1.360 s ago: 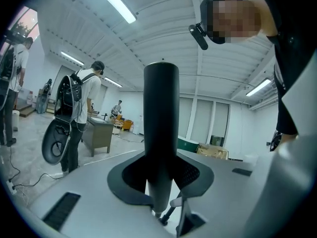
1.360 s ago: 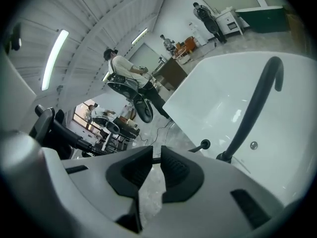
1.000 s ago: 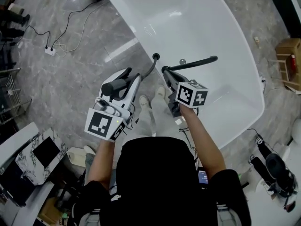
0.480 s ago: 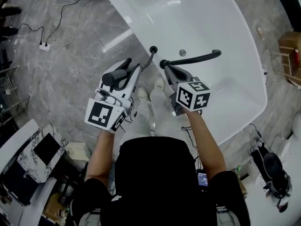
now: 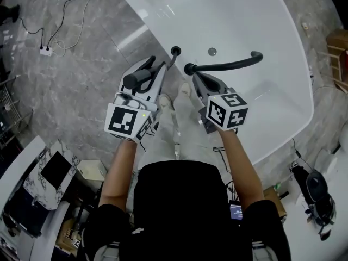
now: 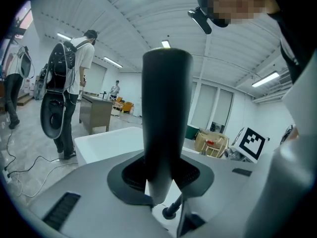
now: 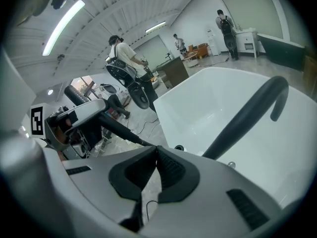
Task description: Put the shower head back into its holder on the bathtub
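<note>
The left tongs [image 6: 161,181] were clamped on the shower head [image 6: 166,108], their pads held partly apart by it. It was a plain black stick of a handle, standing upright between the pads with its tapered lower end poking out beneath them. In the head view that handle hung over the grey marble floor [image 5: 81,75], just outside the white bathtub [image 5: 239,20], near the rim but clear of it. A thin black hose [image 5: 171,60] ran from the handle's lower end to a small round black fitting [image 5: 175,51] set on the rim (whether this was the holder itself could not be made out). The right tongs [image 7: 156,155] were closed tight, pad against pad, with nothing seen between them. Their tips sat just beside the near end of a curved black spout [image 5: 228,65] that arched out over the basin; whether they touched it was not clear. A small chrome button [image 5: 212,51] showed on the tub wall between the fitting and the spout's far end. Well off to the left, a power strip [image 5: 44,50] lay on the floor with its cables trailing away.
</note>
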